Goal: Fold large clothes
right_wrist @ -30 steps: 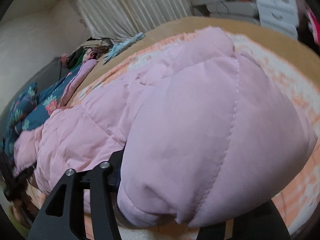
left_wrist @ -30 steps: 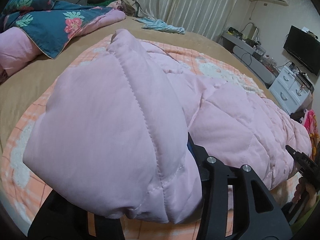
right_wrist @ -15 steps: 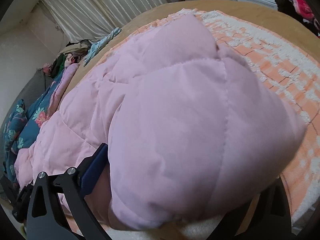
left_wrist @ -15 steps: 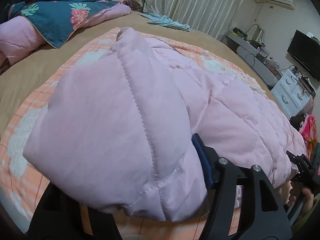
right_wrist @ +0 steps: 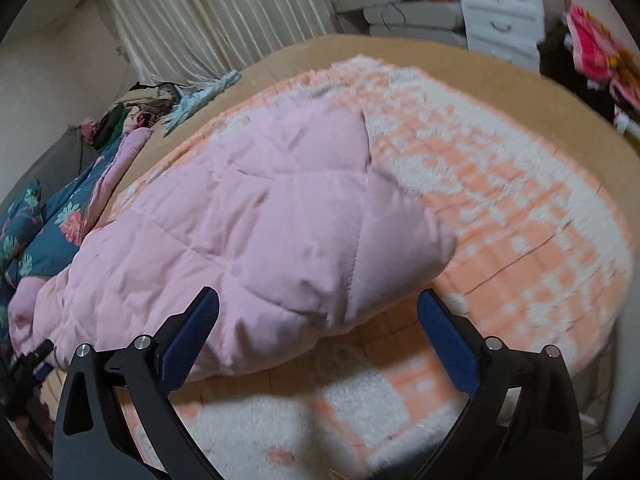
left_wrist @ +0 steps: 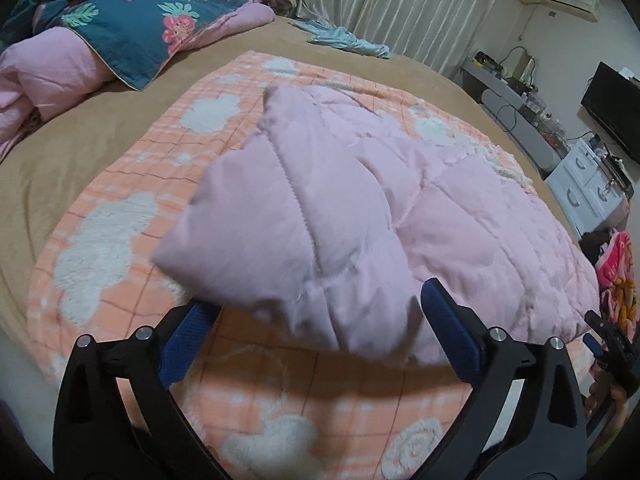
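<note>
black left gripper [left_wrist: 316, 312] and right gripper [right_wrist: 318, 304], blue-padded jaws, silver screws at the pivots

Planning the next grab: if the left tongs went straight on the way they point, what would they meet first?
Most likely the near folded edge of the pink quilted jacket, lying just ahead of the open left tongs; depth is unclear.

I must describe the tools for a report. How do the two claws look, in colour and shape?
Both look alike. The left claw and the right claw each have two black plastic fingers with triangular cut-outs and silver round bolts. The inner pads are dark blue and textured. No cables or sleeves are visible.
</note>
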`<state>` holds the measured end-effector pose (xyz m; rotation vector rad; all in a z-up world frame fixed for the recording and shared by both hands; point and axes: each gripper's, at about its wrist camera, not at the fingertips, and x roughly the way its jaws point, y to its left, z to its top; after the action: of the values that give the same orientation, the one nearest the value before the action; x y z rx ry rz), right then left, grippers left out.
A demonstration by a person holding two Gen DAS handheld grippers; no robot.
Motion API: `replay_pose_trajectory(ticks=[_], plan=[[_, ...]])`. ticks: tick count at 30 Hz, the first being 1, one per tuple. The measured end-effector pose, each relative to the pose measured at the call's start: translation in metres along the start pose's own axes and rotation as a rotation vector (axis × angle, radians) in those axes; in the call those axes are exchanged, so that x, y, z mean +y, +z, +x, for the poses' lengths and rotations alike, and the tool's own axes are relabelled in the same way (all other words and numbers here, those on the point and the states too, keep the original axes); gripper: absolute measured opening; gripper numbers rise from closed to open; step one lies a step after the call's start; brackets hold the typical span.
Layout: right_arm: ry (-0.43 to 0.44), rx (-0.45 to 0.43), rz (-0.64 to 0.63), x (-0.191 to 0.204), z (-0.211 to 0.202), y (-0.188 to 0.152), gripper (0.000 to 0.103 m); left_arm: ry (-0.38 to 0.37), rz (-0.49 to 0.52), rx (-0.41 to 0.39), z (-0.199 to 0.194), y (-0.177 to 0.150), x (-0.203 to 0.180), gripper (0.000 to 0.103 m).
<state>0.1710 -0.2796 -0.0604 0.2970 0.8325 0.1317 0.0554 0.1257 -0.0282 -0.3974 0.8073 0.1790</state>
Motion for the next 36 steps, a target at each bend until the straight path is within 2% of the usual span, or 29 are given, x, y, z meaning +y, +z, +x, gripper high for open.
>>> replay_pose_trajectory(ticks=[4, 12, 20, 28, 36], plan=[[0.008, -0.055, -0.075, 0.015, -0.031, 0.002, 0.099, 0.035, 0.019, -0.042, -0.023, 0.002, -0.004, 0.094], [0.072, -0.155, -0.180, 0.048, -0.085, 0.005, 0.099, -0.018, 0.071, -0.156, -0.078, 0.005, -0.029, 0.094], [0.094, -0.233, -0.296, 0.080, -0.131, -0.008, 0.099, -0.052, 0.118, -0.196, -0.103, -0.002, -0.055, 0.094], [0.078, -0.238, -0.370, 0.099, -0.144, -0.025, 0.099, -0.077, 0.166, -0.189, -0.107, -0.022, -0.075, 0.094], [0.061, -0.166, -0.415, 0.106, -0.127, -0.052, 0.099, -0.109, 0.186, -0.175, -0.102, -0.044, -0.087, 0.094]])
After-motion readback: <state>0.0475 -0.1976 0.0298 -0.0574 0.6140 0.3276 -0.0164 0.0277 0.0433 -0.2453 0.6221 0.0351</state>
